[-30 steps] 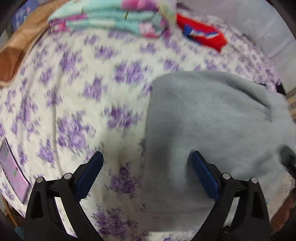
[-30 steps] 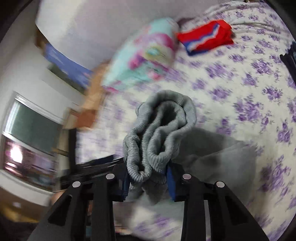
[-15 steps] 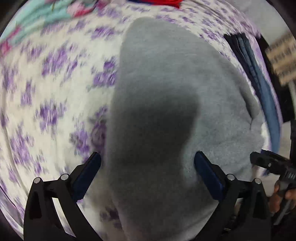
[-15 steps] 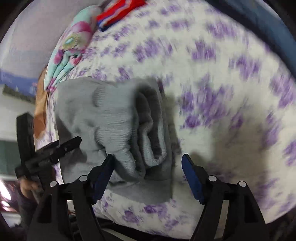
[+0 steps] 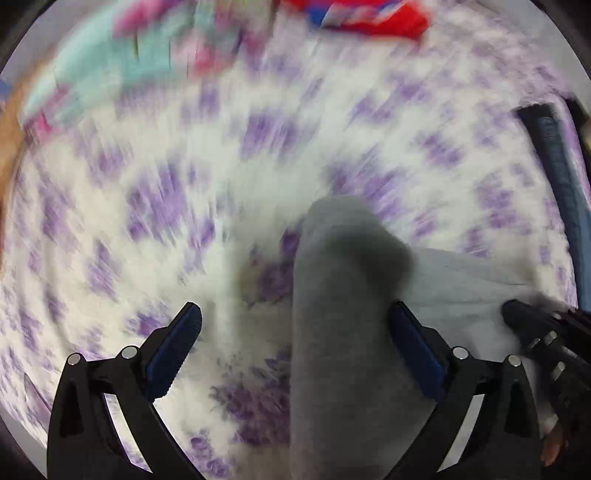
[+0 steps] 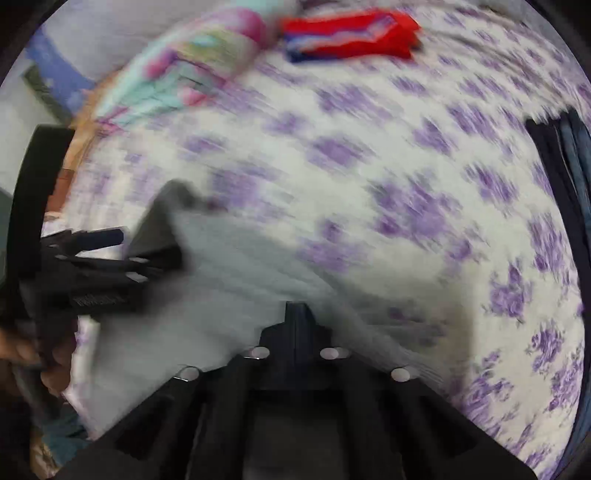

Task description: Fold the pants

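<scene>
While blurred, red garment (image 6: pixel 351 35), dark clothes (image 6: pixel 561 177) beside grey pants (image 6: pixel 236 266)

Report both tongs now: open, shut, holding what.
Left tongs: open, grey pants between the fingers, not gripped.
Right tongs: shut; whether they pinch the pants cannot be told.

One grey pants (image 5: pixel 332 332), two tongs (image 5: pixel 295 343) (image 6: pixel 297 317), perhaps two folded garments (image 6: pixel 351 35) (image 6: pixel 192 62) beyond.

Lying across a bed: purple-flowered white sheet (image 6: pixel 369 155), blurred; pale wall (image 6: pixel 110 22) perhaps standing behind.
</scene>
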Motion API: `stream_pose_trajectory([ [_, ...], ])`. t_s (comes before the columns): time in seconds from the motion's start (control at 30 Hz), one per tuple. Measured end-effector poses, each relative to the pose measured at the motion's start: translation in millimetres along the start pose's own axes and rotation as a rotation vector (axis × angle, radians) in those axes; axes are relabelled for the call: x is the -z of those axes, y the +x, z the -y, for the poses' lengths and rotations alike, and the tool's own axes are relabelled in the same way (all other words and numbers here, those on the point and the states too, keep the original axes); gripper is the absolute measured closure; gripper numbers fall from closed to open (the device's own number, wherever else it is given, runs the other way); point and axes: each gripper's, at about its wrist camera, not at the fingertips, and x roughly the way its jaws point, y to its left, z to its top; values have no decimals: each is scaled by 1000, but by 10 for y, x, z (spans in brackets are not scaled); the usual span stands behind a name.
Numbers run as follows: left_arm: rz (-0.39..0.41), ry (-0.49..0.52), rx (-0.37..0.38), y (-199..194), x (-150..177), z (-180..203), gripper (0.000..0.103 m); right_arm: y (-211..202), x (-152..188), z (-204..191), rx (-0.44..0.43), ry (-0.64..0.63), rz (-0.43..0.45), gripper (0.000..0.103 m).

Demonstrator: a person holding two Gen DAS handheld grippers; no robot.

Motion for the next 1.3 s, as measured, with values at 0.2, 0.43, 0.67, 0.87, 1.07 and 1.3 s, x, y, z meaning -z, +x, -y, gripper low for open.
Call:
stream_pose_trajectory([
  [0.2, 70, -88, 138, -527, 366, -252, 5, -629, 352, -91, -150, -18, 79, 66],
  [0.43, 45, -16, 91, -278, 999, -235, 4, -333, 900, -197, -171, -72, -12, 51],
  [0.67, 54, -126, 277, -594, 883, -507, 5, -816, 853, 74, -235, 65, 73, 23],
  [0.87, -38, -122, 361, -415, 747, -585, 5, -615, 1019, 839, -342, 416, 96, 16],
  [1.07, -84, -61, 342, -152, 813, -416, 4, -95, 1148, 838, -416, 504, 25, 12],
  [1.3, -60, 17, 277, -217, 885, -108, 4, 112, 981, 436, -379, 397, -10, 13],
])
